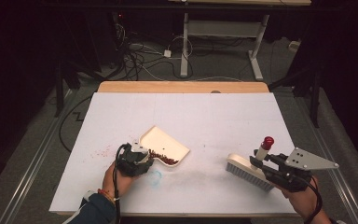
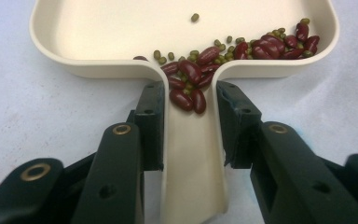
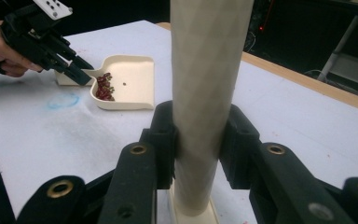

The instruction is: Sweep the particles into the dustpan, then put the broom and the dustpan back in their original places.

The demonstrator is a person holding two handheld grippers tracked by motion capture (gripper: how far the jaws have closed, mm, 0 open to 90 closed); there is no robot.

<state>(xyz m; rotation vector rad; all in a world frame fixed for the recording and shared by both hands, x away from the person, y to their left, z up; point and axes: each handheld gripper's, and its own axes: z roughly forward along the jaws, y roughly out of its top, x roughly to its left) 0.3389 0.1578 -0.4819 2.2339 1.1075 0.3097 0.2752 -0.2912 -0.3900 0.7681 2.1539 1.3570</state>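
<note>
A cream dustpan [image 1: 165, 143] lies left of the table's middle, with red beans and small green beans [image 2: 242, 46] piled along its near wall and in its handle channel. My left gripper [image 2: 190, 100] is shut on the dustpan's handle [image 2: 191, 158]; from above that gripper [image 1: 142, 156] sits at the pan's near-left corner. At the right, a cream brush [image 1: 249, 171] with a red-tipped handle rests bristles down. My right gripper [image 3: 198, 140] is shut on the brush handle [image 3: 205, 70], which stands upright; in the high view that gripper [image 1: 261, 163] is at the handle's base.
The table [image 1: 214, 116] is covered with white paper. Red specks [image 1: 102, 151] dot the paper left of the dustpan, and a faint blue ring [image 1: 155, 176] is drawn just in front of it. Cables and table legs lie on the floor beyond the far edge.
</note>
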